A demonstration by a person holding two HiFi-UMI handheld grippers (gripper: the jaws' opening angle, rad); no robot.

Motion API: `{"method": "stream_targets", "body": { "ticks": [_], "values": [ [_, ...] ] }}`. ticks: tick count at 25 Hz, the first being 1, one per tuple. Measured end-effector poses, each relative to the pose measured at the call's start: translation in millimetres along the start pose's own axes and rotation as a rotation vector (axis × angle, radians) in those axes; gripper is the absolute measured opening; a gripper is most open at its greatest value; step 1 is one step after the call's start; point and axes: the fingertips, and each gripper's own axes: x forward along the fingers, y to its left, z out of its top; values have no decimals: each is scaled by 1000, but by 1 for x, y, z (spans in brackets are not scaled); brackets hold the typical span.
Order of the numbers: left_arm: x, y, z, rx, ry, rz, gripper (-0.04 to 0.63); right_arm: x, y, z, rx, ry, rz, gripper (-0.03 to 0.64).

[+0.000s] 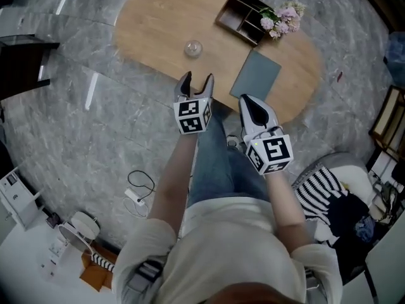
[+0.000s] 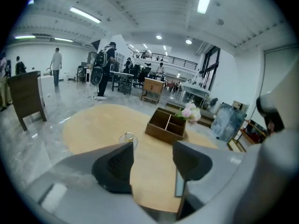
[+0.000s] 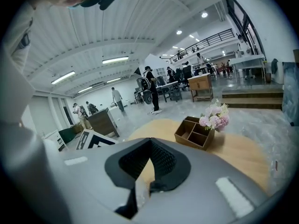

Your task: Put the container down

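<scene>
A small clear glass container (image 1: 193, 48) stands upright on the oval wooden table (image 1: 158, 24), near its front edge. My left gripper (image 1: 197, 78) hovers just short of it over the table's edge, open, with nothing between its jaws. In the left gripper view the container (image 2: 127, 138) shows just beyond the left pad, apart from my left gripper (image 2: 154, 155). My right gripper (image 1: 249, 100) hangs off the table's front edge, shut and empty. In the right gripper view my right gripper (image 3: 150, 141) has its jaw tips touching.
A wooden divided box (image 1: 243, 14) with pink flowers (image 1: 283, 18) sits at the table's far right. A grey flat pad (image 1: 256, 75) lies at the front right. On the floor are a cable with a plug (image 1: 140, 192) and a striped bag (image 1: 319, 189). People stand far off (image 2: 56, 66).
</scene>
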Motion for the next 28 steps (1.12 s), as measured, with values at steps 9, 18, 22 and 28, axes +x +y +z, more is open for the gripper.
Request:
{"method": "stream_targets", "body": {
  "ticks": [9, 18, 22, 28],
  "values": [
    [-119, -65, 44, -40, -130, 24, 2, -85, 40, 19, -74, -40, 74, 0],
    [-239, -128, 74, -2, -232, -37, 2, -160, 88, 39, -112, -94, 133, 0],
    [-286, -150, 69, 3, -250, -58, 2, -195, 106, 42, -127, -110, 163, 0],
    [-338, -175, 58, 24, -278, -75, 2, -232, 131, 40, -173, -117, 208, 0]
  ]
}}
